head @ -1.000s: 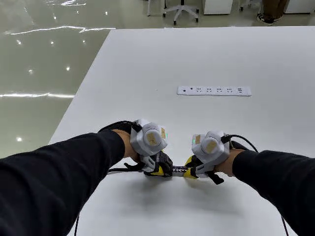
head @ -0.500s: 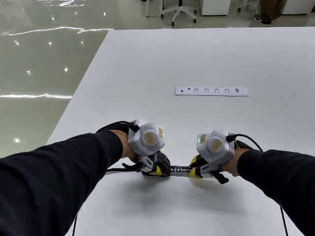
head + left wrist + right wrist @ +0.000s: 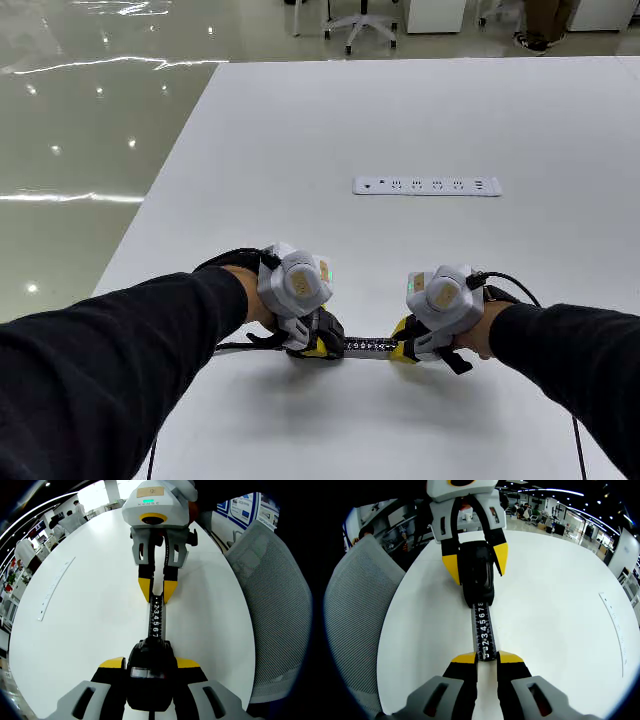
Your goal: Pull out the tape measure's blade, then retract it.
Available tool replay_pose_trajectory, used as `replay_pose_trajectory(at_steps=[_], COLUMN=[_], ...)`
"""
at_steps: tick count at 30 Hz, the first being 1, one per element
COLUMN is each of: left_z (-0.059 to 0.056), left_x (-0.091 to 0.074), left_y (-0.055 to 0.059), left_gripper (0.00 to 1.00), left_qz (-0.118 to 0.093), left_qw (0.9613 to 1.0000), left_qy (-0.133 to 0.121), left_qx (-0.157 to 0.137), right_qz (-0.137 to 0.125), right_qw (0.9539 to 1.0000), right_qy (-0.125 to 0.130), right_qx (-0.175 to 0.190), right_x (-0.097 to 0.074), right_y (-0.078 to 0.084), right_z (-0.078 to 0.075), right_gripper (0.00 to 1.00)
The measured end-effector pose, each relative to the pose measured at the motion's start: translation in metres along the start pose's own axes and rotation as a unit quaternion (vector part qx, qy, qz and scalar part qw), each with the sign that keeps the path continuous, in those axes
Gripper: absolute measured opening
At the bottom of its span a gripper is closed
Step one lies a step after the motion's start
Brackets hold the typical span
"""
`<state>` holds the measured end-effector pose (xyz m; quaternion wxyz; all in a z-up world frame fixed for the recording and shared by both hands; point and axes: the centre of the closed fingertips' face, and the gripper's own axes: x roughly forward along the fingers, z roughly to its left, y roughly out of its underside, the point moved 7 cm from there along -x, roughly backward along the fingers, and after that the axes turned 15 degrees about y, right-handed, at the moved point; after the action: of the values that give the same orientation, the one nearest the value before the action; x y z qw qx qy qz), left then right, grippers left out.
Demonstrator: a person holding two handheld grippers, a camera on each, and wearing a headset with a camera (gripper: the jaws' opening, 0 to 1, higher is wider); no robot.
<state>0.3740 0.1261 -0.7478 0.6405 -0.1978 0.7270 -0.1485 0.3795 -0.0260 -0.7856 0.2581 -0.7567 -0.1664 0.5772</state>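
Holding tape measure (image 3: 150, 677), left gripper (image 3: 150, 663); right gripper (image 3: 487, 658) apparently pinches blade (image 3: 483, 625).

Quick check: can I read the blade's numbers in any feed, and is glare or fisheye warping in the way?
Left gripper view: blade digits sharp, table edge bowed by the fisheye. Right gripper view: digits crisp, no glare on them, power strip looks curved. Head view: lamp glare on the floor only, soft shadow under the tape measure, digits too small to read.
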Motion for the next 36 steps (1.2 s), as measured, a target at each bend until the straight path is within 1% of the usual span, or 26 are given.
replay_pose_trajectory(at_steps=[22,36], left_z=[0.0,0.0], left_x=[0.001,0.001], left_y=[-0.001,-0.001], left_gripper=[0.32,0.32], left_qz=[-0.002,-0.002], left_qw=[1.0,1.0], left_qy=[-0.002,-0.002], left_qx=[-0.002,-0.003], right_qz=[0.013,0.016], right_qw=[0.9998,0.9997], right_qy=[0.006,0.012], right_qx=[0.011,0.017], right_x=[-0.017,-0.026], right_y=[0.025,0.035], right_z=[-0.01,-0.014], right_gripper=[0.09,0.09])
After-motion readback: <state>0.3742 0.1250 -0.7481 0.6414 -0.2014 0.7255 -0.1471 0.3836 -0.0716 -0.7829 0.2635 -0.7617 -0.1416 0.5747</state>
